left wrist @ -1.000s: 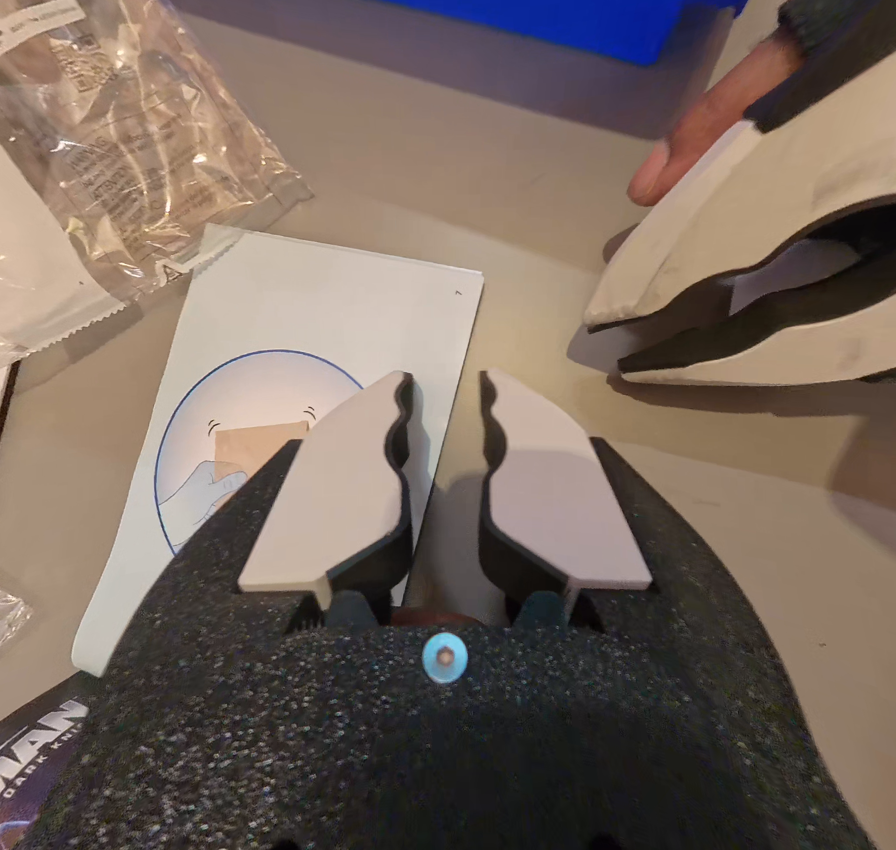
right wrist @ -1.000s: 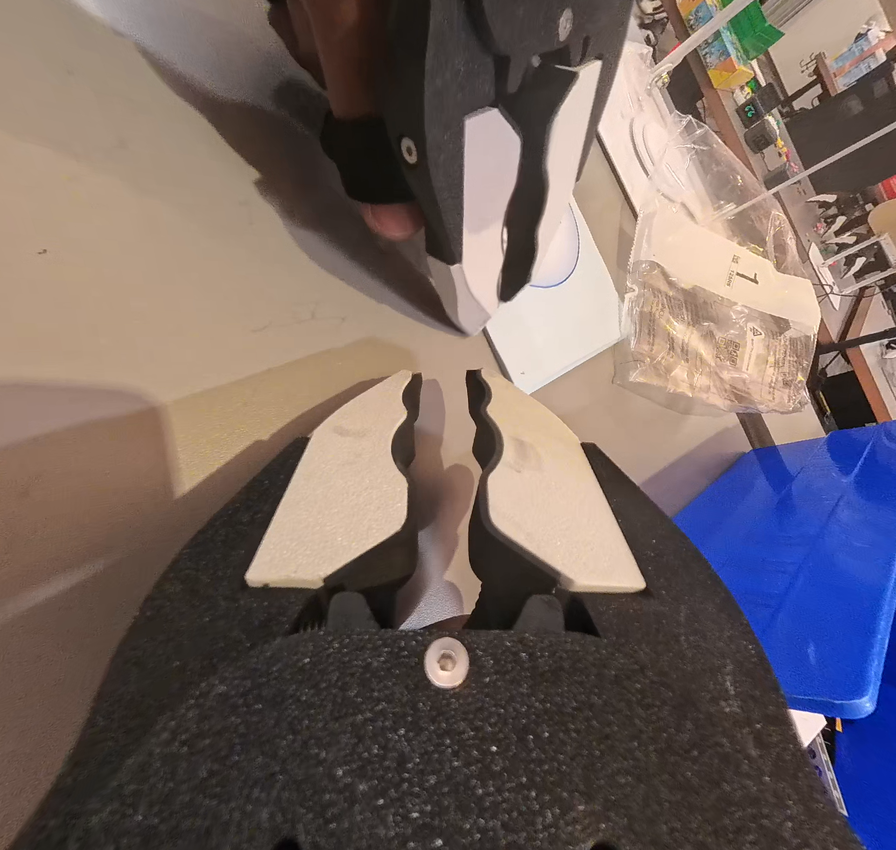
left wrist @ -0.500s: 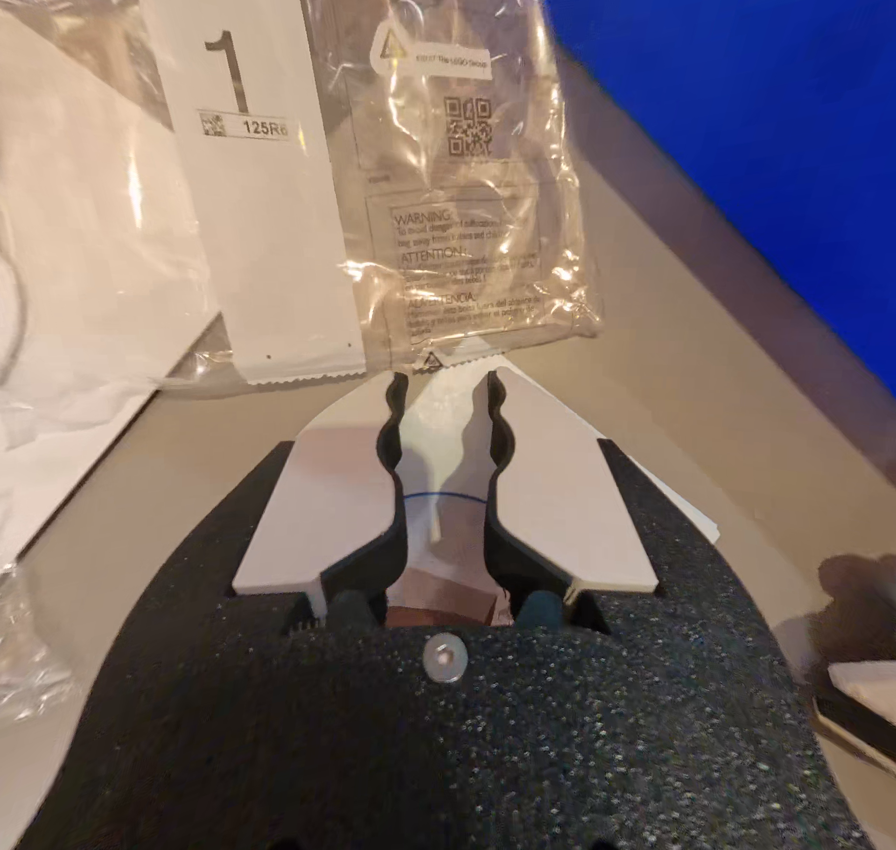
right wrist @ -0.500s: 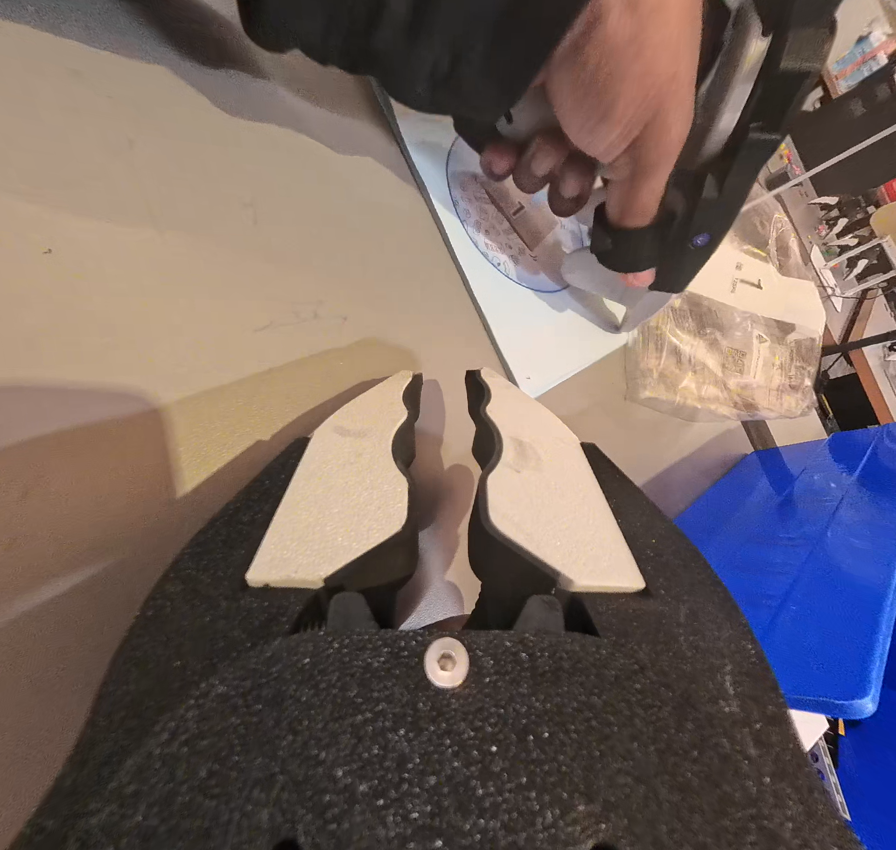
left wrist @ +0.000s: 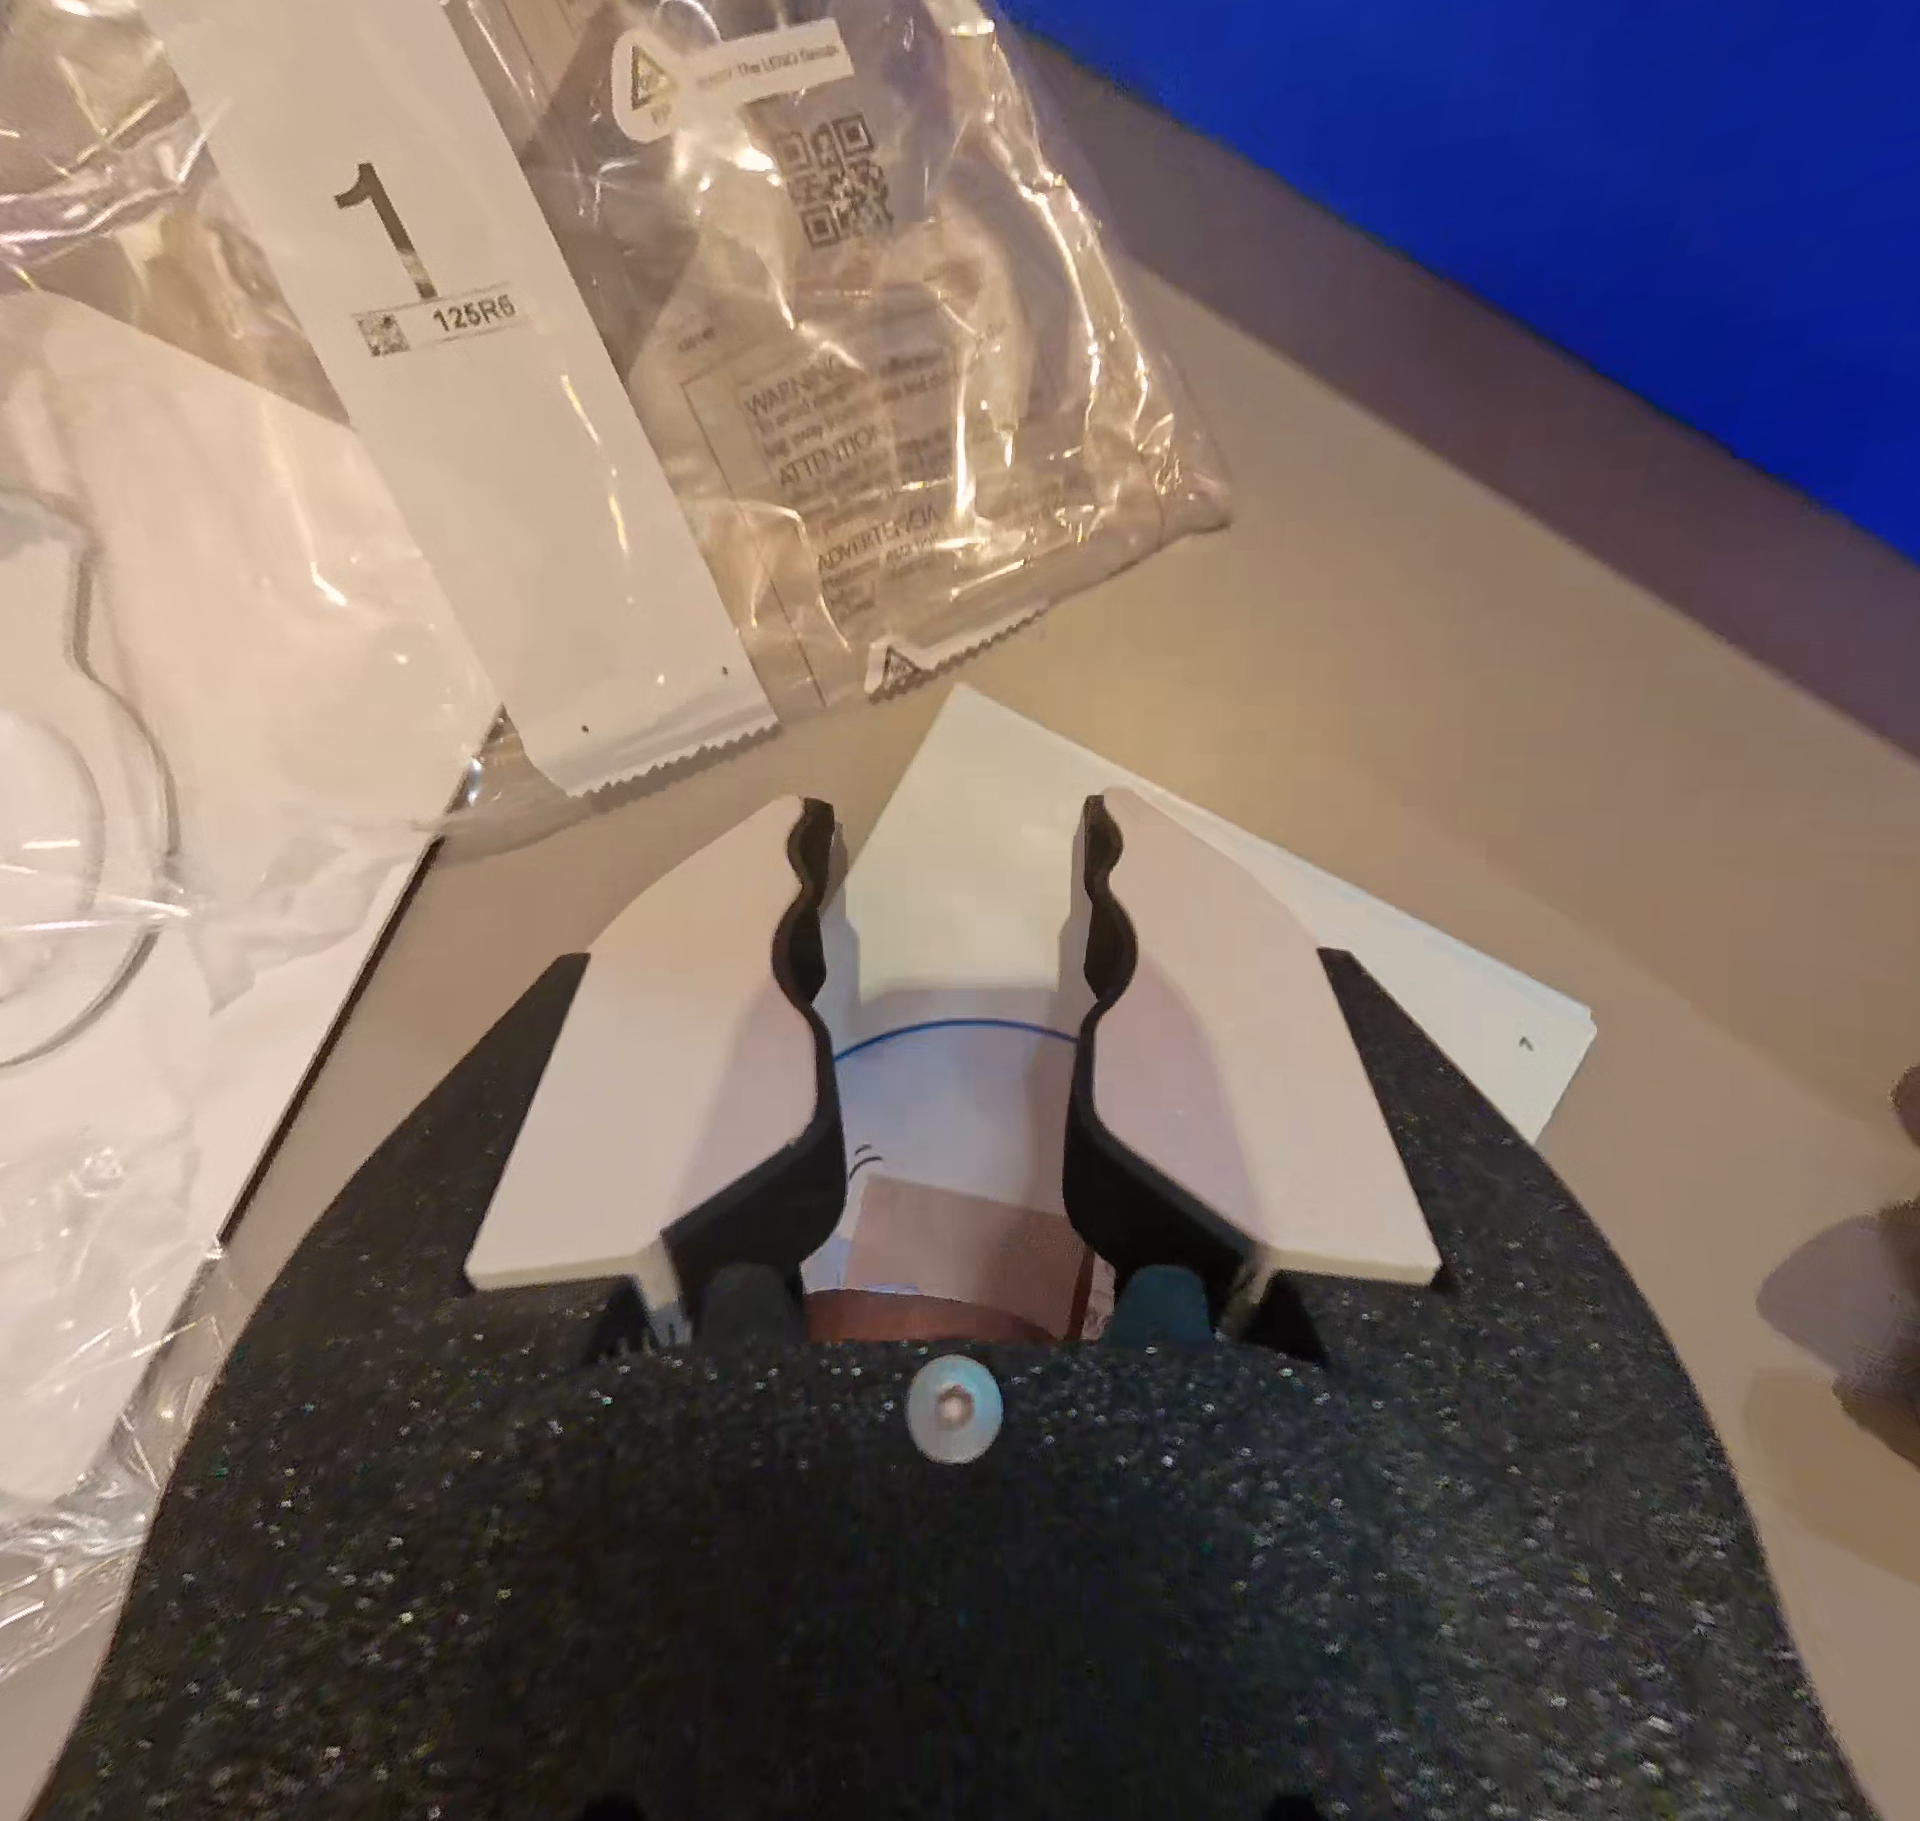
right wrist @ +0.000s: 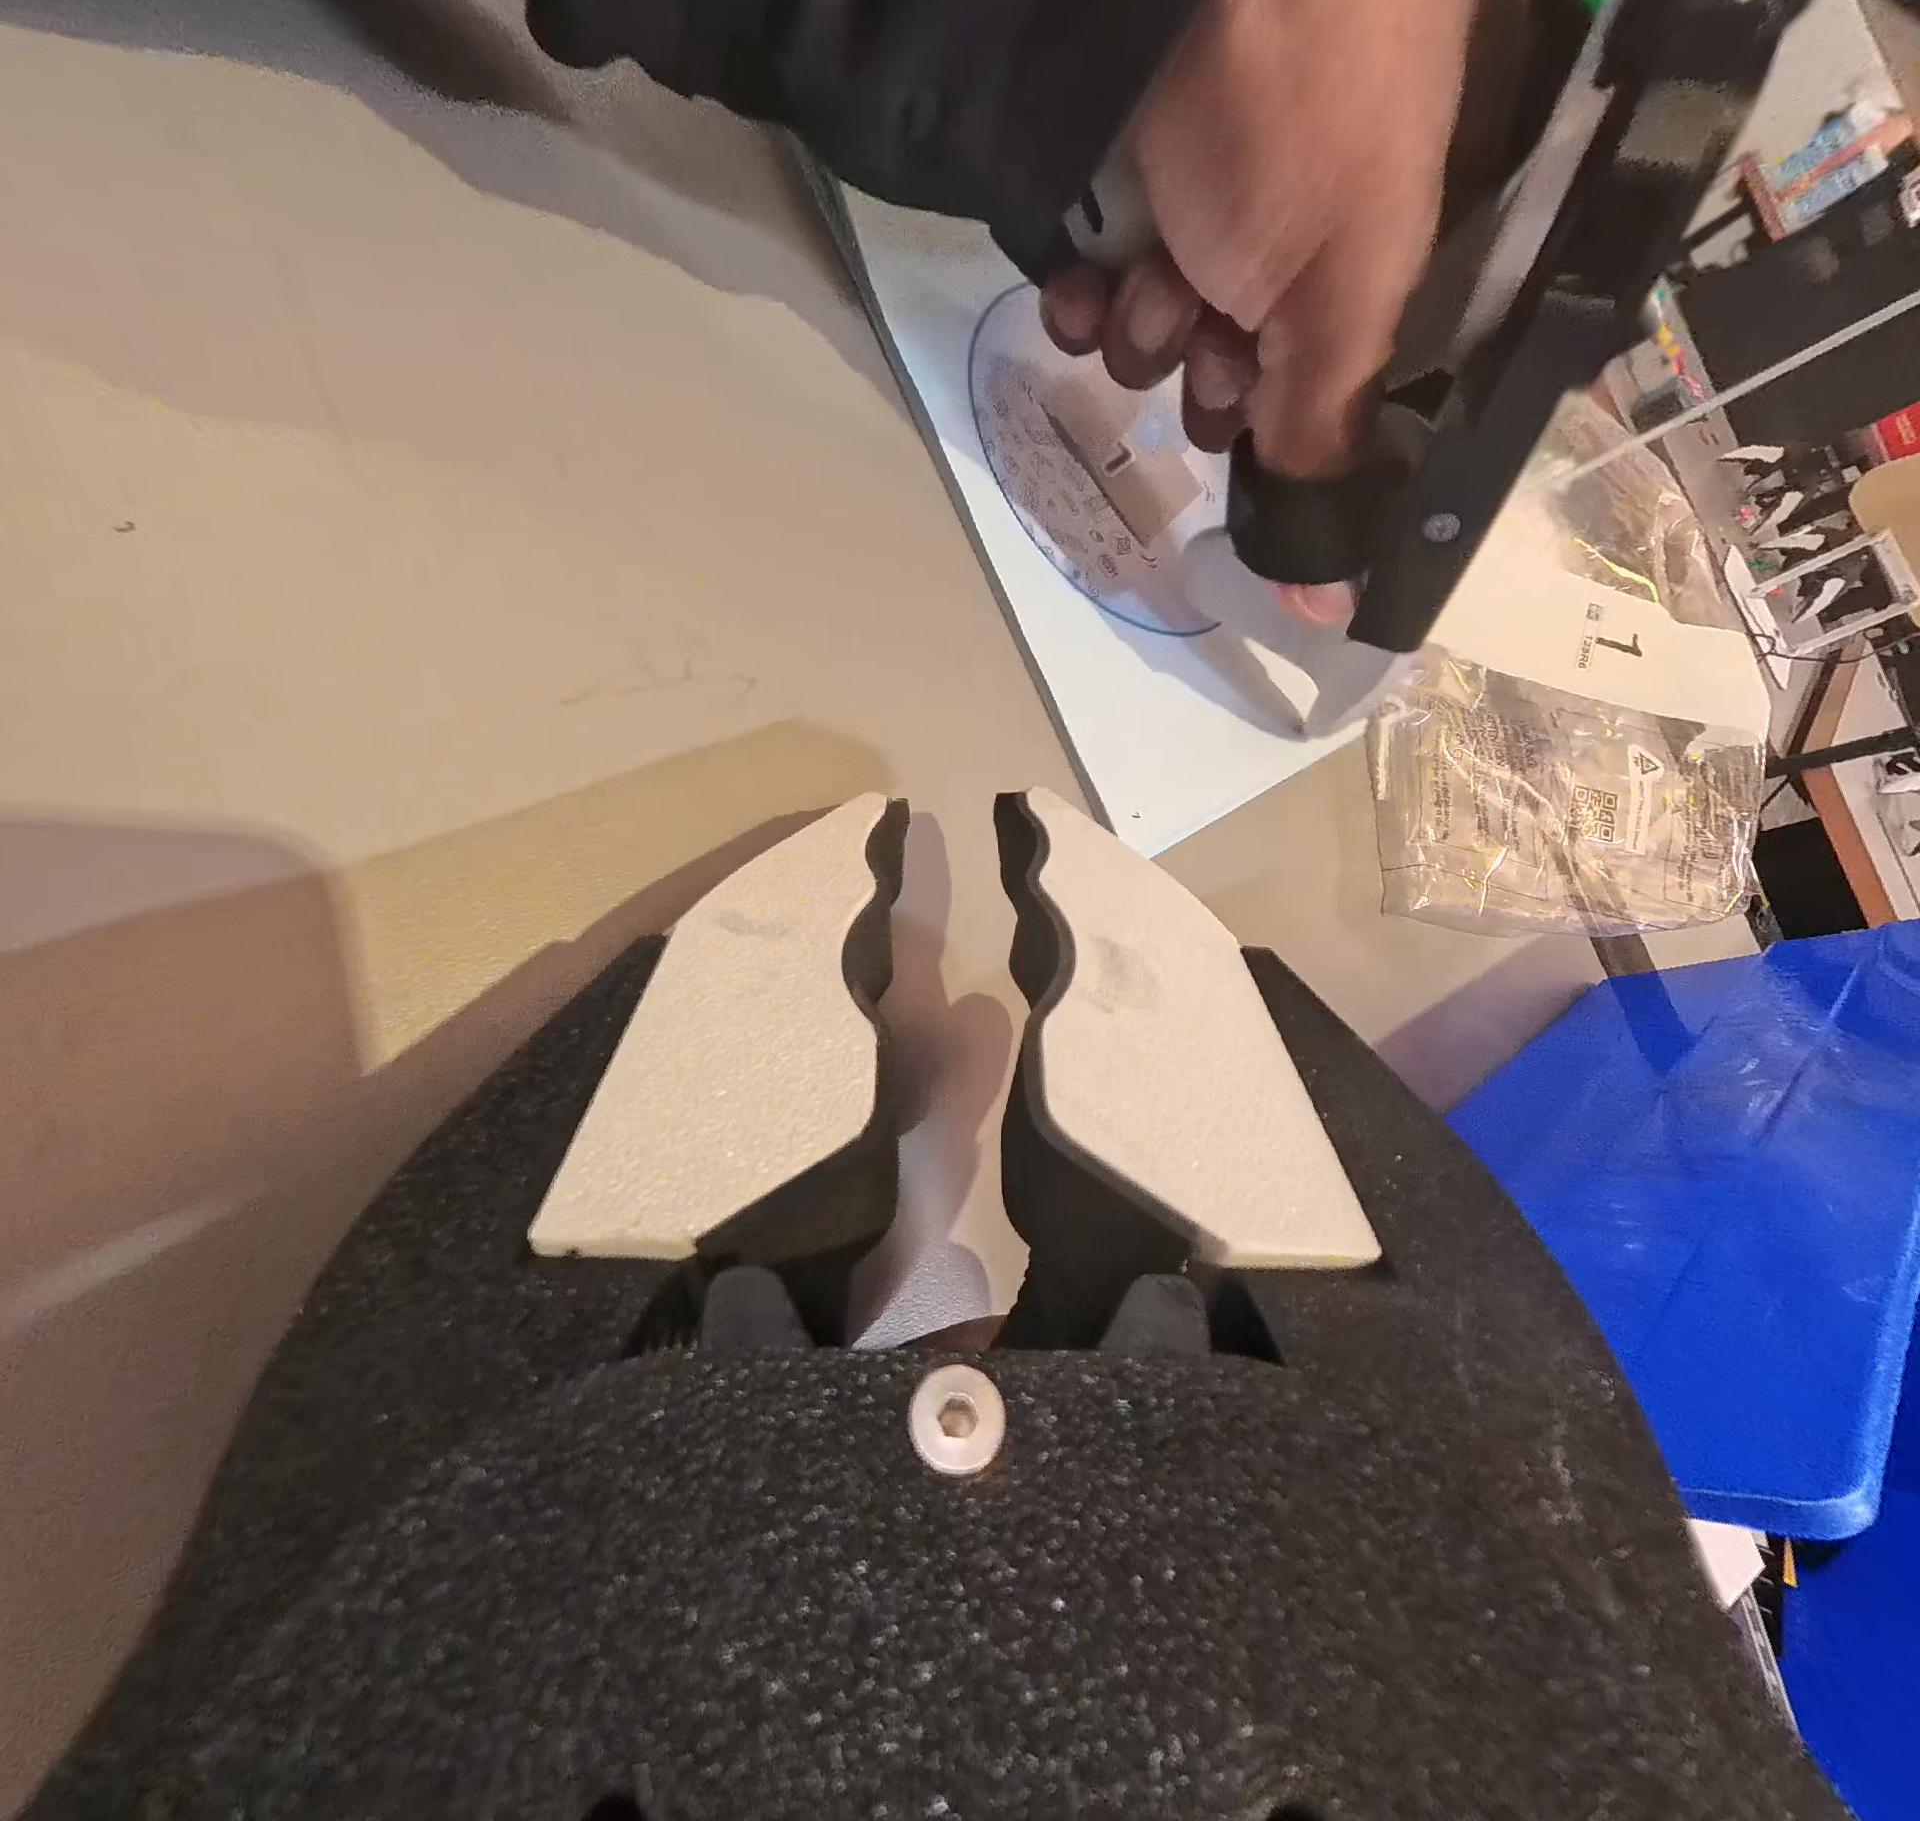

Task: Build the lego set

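Booklet beneath open left tongs

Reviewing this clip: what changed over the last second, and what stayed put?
The left tongs swung away from the right tongs, toward the clear plastic bag. They now hang over a corner of the white printed sheet, fingers spread wider, holding nothing. The right tongs stayed over the bare tan table, narrowly open and empty. Bag and sheet did not shift.
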{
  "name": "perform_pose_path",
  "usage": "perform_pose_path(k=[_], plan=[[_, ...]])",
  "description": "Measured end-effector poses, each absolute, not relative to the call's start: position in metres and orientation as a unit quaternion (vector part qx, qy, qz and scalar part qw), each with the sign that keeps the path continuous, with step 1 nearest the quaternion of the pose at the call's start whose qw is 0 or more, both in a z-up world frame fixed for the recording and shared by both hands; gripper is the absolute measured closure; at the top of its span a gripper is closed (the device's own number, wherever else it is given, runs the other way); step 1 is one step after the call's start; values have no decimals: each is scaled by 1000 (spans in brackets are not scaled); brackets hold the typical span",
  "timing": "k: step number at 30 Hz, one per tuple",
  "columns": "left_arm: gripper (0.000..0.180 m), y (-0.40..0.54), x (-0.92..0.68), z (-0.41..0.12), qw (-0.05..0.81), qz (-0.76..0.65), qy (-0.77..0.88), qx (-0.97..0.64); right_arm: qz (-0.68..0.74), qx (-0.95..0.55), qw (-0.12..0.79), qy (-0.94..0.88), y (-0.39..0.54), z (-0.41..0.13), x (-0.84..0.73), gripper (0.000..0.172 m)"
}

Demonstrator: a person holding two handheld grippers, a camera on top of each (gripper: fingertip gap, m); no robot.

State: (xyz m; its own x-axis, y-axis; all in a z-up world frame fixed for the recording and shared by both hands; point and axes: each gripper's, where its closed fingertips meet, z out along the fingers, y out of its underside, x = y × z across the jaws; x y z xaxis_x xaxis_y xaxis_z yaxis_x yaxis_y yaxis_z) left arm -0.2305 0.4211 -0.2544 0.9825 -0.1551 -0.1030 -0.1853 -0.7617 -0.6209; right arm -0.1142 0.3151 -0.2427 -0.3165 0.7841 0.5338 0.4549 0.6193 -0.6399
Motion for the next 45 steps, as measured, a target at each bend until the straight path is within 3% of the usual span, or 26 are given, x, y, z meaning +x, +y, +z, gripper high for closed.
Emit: perform_pose_path(k=[12, 19, 29, 45], plan=[[134, 409, -223, -259, 317, -55, 87, -943, 189, -388, 435, -790, 314, -243, -114, 156], [133, 402, -220, -256, 320, -34, 119, -939, 186, -384, 438, -792, 314, -243, -114, 157], [130, 365, -168, -230, 404, 21, 278, -871, 175, -359, 449, -799, 309, -244, -113, 164], [143, 348, -149, -254, 369, 55, 337, -864, 166, -330, 462, -806, 303, -244, -110, 167]])
